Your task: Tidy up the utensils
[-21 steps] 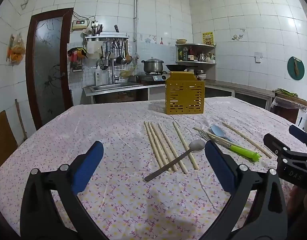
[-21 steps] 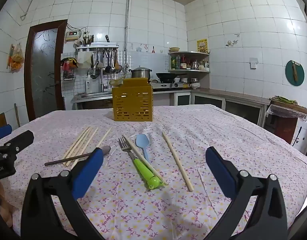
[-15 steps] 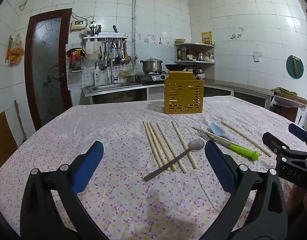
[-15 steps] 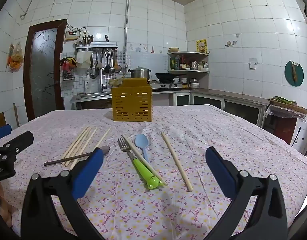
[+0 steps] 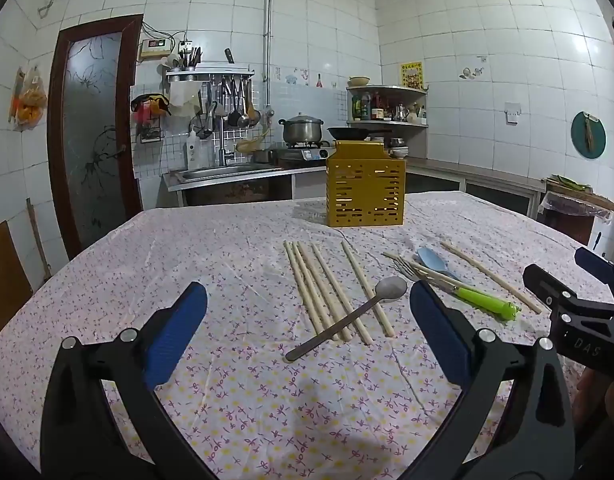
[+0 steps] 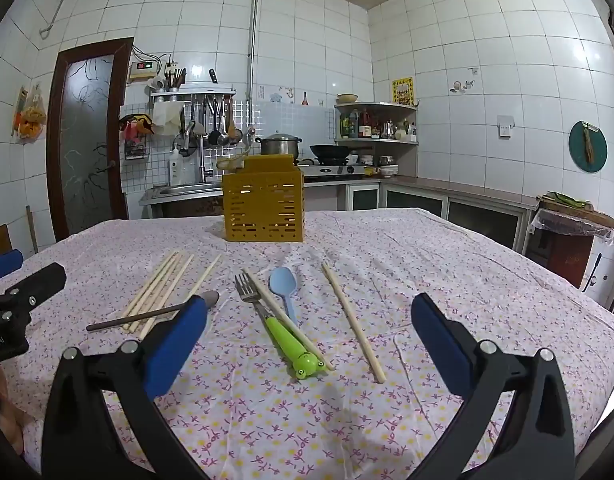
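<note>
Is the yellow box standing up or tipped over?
Standing up: the yellow box sits flat on the table, open top upward.

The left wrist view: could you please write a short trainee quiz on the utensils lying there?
1. True or false: the metal spoon lies across the chopsticks.
2. What colour is the fork handle?
3. The yellow holder stands: A) beyond the utensils, B) beside the left tongs, C) on its side.

Key: 1 true; 2 green; 3 A.
</note>
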### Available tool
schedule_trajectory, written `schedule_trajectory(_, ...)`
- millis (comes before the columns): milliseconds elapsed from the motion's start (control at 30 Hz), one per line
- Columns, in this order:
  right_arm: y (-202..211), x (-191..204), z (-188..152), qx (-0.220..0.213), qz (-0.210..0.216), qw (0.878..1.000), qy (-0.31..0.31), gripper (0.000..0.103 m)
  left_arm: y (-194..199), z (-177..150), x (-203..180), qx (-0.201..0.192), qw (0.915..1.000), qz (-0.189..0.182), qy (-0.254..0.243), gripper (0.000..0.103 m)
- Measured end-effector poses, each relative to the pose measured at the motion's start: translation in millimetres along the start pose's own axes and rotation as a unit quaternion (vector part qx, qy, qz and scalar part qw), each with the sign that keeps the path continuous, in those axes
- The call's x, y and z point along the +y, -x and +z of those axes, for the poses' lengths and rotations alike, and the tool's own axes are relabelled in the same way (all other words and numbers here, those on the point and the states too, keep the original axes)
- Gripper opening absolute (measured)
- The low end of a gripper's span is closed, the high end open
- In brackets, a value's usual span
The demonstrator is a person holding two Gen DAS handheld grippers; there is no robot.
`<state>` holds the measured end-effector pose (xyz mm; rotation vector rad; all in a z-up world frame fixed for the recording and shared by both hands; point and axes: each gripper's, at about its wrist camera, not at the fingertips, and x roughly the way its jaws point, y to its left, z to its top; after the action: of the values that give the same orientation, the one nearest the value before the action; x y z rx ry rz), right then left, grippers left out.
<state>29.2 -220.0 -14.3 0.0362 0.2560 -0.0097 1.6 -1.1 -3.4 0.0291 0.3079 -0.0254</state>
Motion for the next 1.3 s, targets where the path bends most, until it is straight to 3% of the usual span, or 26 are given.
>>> schedule_trajectory(1300,-0.1,-1.9,-0.2,0.001,-0.001,1.000,-0.002,0.099,-2.6,0.0,0.6,0.003,1.0000,0.000,0.000,0.098)
